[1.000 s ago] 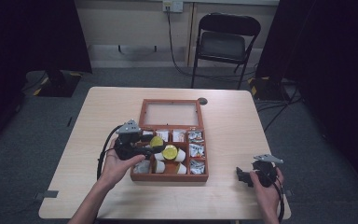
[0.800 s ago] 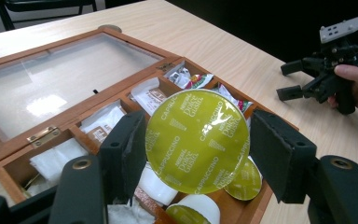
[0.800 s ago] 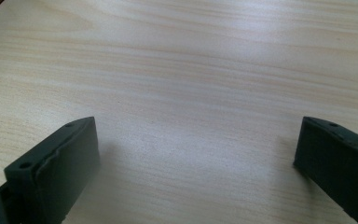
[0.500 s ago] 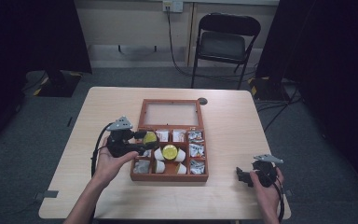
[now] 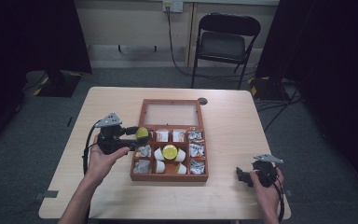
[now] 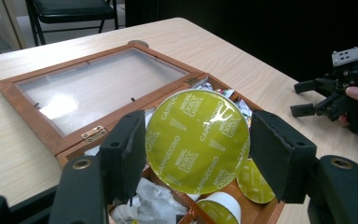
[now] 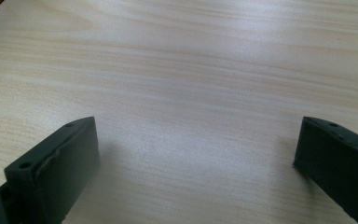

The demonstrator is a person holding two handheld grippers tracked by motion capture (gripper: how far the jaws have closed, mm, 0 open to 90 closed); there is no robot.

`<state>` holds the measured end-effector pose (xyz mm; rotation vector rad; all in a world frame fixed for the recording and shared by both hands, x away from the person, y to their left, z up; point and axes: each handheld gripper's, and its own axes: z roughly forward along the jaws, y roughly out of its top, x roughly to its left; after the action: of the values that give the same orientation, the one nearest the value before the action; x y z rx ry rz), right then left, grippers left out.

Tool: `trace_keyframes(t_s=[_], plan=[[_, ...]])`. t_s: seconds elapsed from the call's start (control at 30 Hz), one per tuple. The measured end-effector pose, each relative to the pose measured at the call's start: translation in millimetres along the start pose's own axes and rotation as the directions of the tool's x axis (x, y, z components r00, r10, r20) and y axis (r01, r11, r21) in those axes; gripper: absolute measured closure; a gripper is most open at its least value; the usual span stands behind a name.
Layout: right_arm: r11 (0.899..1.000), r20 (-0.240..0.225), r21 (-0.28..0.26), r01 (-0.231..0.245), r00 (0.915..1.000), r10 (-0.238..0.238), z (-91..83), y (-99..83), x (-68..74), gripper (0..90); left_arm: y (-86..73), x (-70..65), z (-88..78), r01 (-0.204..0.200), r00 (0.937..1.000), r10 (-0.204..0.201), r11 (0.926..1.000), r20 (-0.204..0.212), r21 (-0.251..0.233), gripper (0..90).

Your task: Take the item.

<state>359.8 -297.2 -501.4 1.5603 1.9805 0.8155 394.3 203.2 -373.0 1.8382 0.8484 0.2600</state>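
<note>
Capsule (image 6: 197, 141) sits clamped between the left gripper (image 6: 193, 149) jaws, held above the left edge of the box (image 5: 137, 177), in the high view at (image 5: 142, 134). Its round lid is glossy yellow-green foil, printed "CAPPUCCINO" all over, catching a glare spot at the upper right. Flat black rubbery pads (image 6: 131, 154) press on both sides of the rim, with the foil face turned to the camera. Box is reddish-brown wood, rectangular, split into small square compartments, brass hinge (image 6: 95, 134) at the back; its glass-paned lid (image 5: 170, 113) lies open flat on the table (image 5: 112, 200). Inside are more capsules (image 5: 169, 152) with white cup bodies and yellow foil tops in the middle cells, and crinkled silvery wrappers (image 5: 196, 150) in the right-hand cells. Table is pale wood laminate with fine straight grain, matte. Right gripper (image 5: 246, 176) rests low at the table's near right corner, well apart from the box, jaws wide with nothing between them, bare tabletop beneath.
</note>
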Motion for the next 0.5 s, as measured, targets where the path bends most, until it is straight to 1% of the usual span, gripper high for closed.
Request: trace_keyframes(t_s=[0.27,0.3,0.5], plan=[[1.000,0.000,0.000,-0.001,1.0000,0.001,0.0,0.0,0.1,0.0,-0.3,9.2,-13.1,0.020,0.9997,-0.020,0.9998,-0.015,-0.010,37.5],[1.000,0.000,0.000,0.000,1.0000,0.000,0.0,0.0,0.0,0.0,-0.5,10.0,-14.2,0.017,0.9996,-0.017,0.9998,-0.021,-0.010,37.5],[1.000,0.000,0.000,0.000,1.0000,0.000,0.0,0.0,0.0,0.0,-1.0,12.2,-17.3,0.026,0.9992,-0.026,0.9996,-0.029,-0.012,37.5]])
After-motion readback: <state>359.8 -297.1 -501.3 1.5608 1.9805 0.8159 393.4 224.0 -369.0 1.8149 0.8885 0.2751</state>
